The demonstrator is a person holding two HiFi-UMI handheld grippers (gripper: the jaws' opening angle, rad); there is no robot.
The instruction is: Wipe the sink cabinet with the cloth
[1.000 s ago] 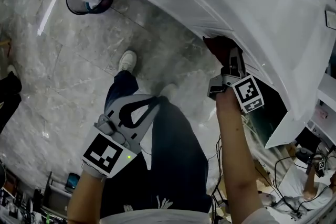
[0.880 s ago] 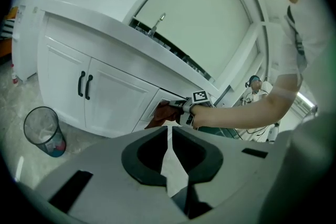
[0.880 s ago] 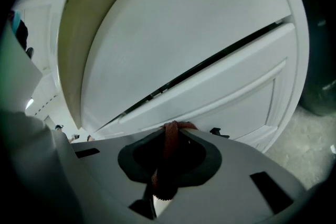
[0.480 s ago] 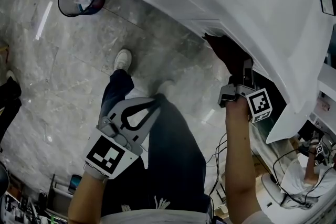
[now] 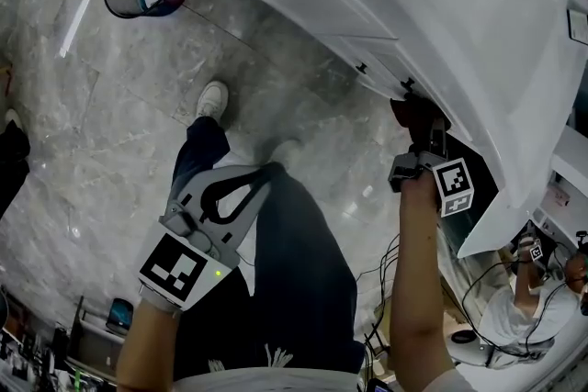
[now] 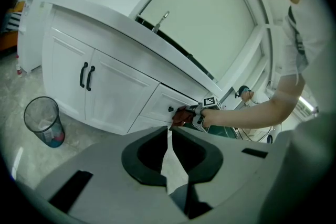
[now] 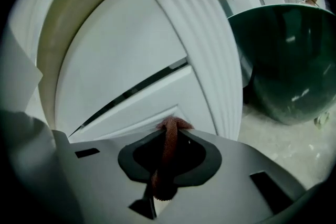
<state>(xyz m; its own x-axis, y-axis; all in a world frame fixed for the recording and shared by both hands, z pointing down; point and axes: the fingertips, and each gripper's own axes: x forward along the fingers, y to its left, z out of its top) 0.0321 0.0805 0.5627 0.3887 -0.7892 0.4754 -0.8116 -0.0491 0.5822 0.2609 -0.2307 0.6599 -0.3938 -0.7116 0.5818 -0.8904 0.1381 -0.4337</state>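
Reddish cloth [image 7: 167, 152] was pinched tight in the right gripper [image 7: 169, 132] and pressed against the white sink cabinet [image 7: 126, 55] front; left gripper [image 6: 168, 130] hung well apart over the floor [image 5: 119, 115], jaws together, holding nothing

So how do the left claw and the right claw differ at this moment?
The right claw is shut on the reddish cloth, while the left claw is shut with nothing in it. The right claw holds the cloth up against the white sink cabinet; the left claw hangs away from the cabinet, over the floor. Both have the same grey two-jaw build.
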